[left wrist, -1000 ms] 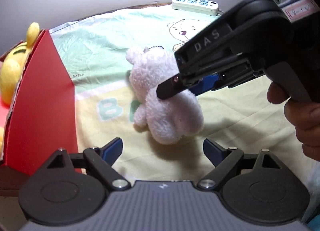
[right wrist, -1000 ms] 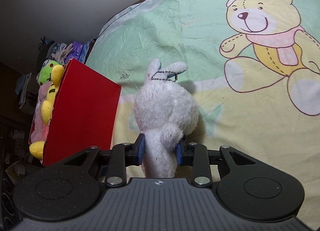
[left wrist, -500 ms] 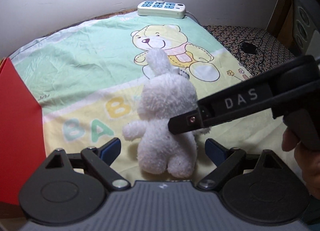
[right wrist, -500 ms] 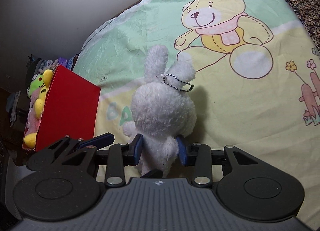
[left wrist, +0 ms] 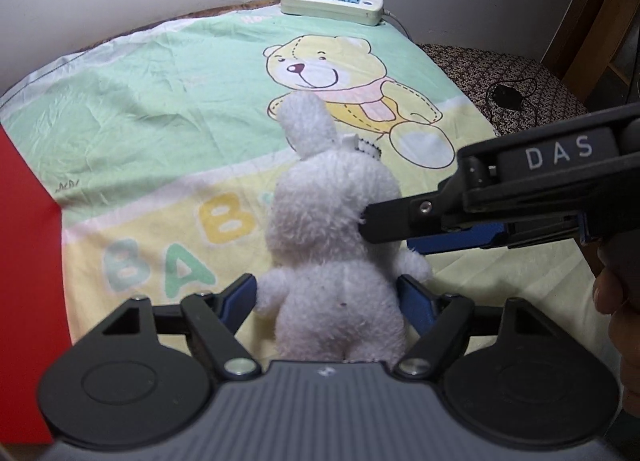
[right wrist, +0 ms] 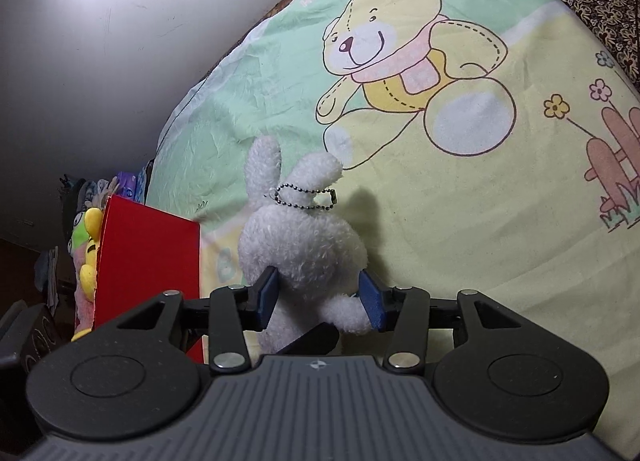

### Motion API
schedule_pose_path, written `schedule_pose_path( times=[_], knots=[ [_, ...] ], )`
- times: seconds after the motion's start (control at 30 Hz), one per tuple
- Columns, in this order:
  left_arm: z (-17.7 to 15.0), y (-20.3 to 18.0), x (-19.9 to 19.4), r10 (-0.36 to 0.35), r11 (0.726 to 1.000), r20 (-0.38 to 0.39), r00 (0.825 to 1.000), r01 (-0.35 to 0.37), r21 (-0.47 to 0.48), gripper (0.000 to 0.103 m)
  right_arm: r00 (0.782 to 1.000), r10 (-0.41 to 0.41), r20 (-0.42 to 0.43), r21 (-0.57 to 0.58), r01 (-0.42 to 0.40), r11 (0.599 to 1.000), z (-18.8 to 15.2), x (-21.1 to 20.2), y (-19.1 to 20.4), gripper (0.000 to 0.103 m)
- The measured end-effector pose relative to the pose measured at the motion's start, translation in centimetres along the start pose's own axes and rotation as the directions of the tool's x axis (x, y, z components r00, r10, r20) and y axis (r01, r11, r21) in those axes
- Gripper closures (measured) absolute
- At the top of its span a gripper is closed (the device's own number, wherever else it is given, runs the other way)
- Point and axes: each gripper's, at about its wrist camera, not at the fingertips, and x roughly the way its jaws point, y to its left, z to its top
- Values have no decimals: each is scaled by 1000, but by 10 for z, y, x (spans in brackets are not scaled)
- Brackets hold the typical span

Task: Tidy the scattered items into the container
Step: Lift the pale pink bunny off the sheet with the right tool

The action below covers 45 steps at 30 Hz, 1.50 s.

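The white plush rabbit [left wrist: 336, 245] stands upright on the cartoon-print bedsheet [left wrist: 160, 109], its back to both cameras, ears up and a ball chain [right wrist: 306, 197] looped at its neck. In the left wrist view it fills the centre, its lower body between the blue pads of the left tool [left wrist: 326, 297], whose jaws are closing; the left pad sits by the toy's arm and the right pad by its flank, and whether they press the fur I cannot tell. The right tool [left wrist: 384, 231] reaches in from 3 o'clock, its black finger tip against the rabbit's head and a blue pad behind it (a hand [left wrist: 618, 321] grips it at the frame's edge). In the right wrist view that same tool [right wrist: 318, 297] straddles the toy's middle with jaws opening, both pads standing just clear of the fur.

The red box [right wrist: 148, 257] stands at 9 o'clock from the rabbit, near it, with yellow, green and pink soft toys [right wrist: 86, 261] showing beyond its far side. At 12 o'clock, well apart on the sheet, is the printed yellow bear [left wrist: 340, 81], and past it a power strip [left wrist: 332, 5] with its cable running up the wall.
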Motion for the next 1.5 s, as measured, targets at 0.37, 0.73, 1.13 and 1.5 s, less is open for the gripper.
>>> schedule_pose_path(
  times=[0.37, 0.73, 1.13, 1.5],
  knots=[
    [9, 6, 14, 1, 1000, -31, 1000, -2, -29, 40, 1000, 4, -9, -55, -4, 998, 8, 23, 18, 45],
    [8, 2, 0, 8, 999, -47, 999, -9, -36, 47, 999, 2, -36, -44, -3, 999, -1, 19, 23, 49],
    [-11, -6, -34, 29, 1000, -60, 998, -29, 6, 48, 998, -3, -55, -66, -1, 998, -29, -1, 43, 49],
    [-29, 9, -81, 2, 999, -19, 1000, -1, 53, 48, 1000, -2, 1, -83, 3, 997, -63, -19, 82, 49]
  ],
)
